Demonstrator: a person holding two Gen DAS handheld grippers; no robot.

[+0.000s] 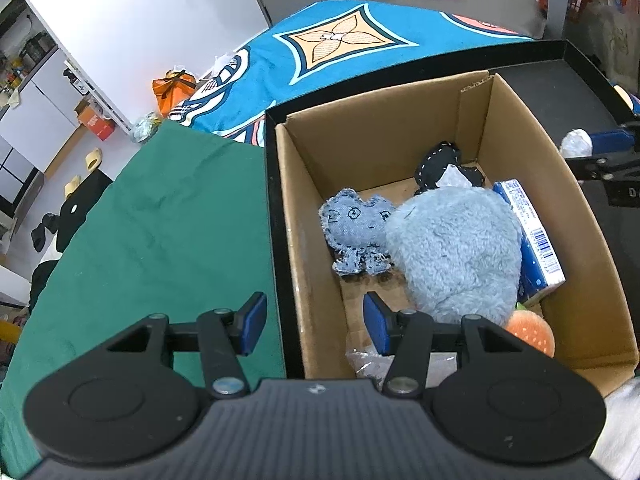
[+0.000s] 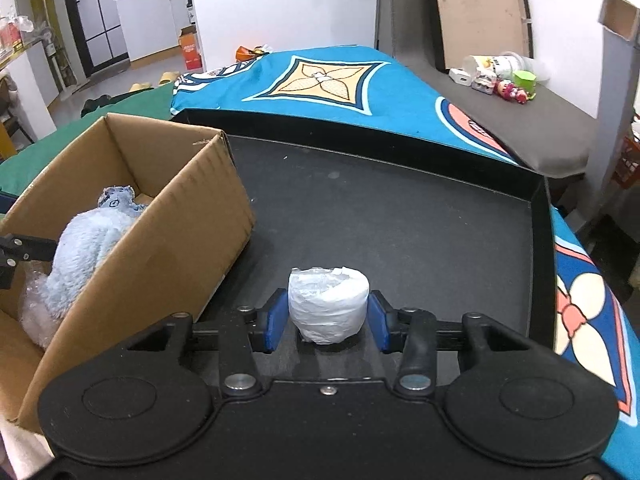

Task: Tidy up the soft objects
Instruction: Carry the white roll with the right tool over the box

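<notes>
White plastic-wrapped squat roll (image 2: pixel 329 305) sat upright on the black tray (image 2: pixel 400 216) between my right gripper (image 2: pixel 329 320) pads — apparently touching it; left gripper (image 1: pixel 316 328) hung open, farther off, straddling the cardboard box (image 1: pixel 516 128) wall.

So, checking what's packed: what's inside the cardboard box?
Cardboard box: fluffy blue plush, denim toy, black stitched toy, blue carton, burger plush, bubble wrap. Anything beneath is hidden.

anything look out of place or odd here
One thing: the white plastic-wrapped roll sits alone on the black tray, outside the cardboard box that already holds the fluffy blue plush and denim toy. The right gripper brackets the roll, jaws open; nothing looks spilled or damaged.
</notes>
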